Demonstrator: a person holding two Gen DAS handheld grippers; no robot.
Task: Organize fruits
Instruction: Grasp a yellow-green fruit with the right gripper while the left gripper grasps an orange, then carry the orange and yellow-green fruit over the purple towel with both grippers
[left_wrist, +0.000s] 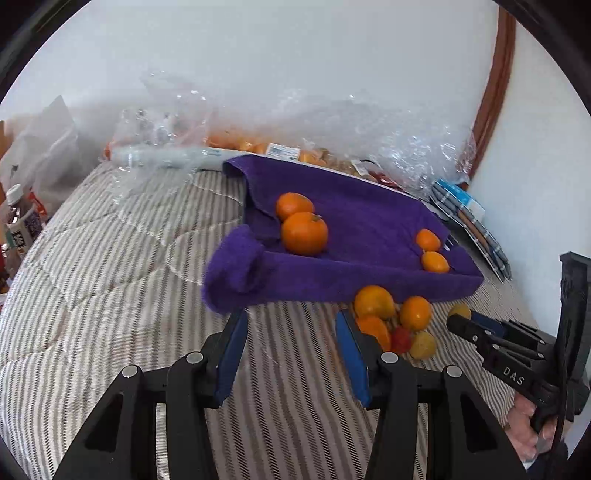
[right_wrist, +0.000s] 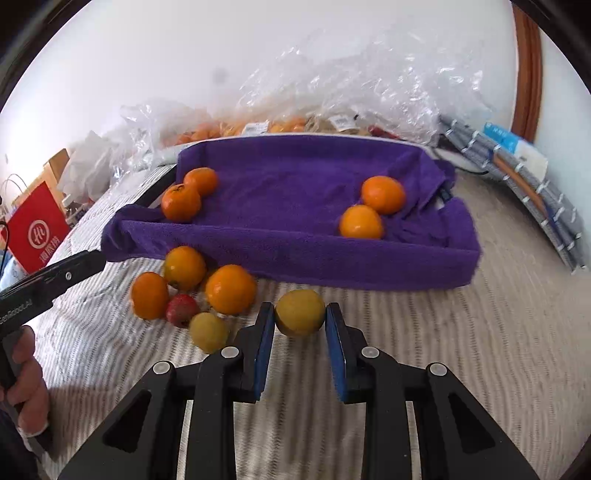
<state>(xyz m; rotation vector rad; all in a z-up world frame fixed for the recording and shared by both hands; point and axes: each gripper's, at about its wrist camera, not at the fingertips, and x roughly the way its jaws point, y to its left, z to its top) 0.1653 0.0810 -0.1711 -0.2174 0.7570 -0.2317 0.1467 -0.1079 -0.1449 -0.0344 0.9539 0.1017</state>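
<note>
A purple towel-lined tray (right_wrist: 295, 254) lies on the striped bedcover and holds two oranges at its left (right_wrist: 181, 203) and two at its right (right_wrist: 361, 221). In front of it a loose pile holds oranges (right_wrist: 231, 290), a small red fruit (right_wrist: 181, 309) and a yellow fruit (right_wrist: 208, 331). My right gripper (right_wrist: 300, 321) is shut on another yellow fruit (right_wrist: 300, 312), which rests on the bedcover with both blue pads against its sides. My left gripper (left_wrist: 291, 325) stands open and empty just before the tray's near edge, with the pile (left_wrist: 375, 302) by its right finger.
Crinkled clear plastic bags (right_wrist: 369, 85) with more fruit lie behind the tray against the white wall. Stacked notebooks (right_wrist: 535, 192) lie at the right. A red paper bag (right_wrist: 37, 229) and bottles (left_wrist: 18, 221) stand off the bed's left side.
</note>
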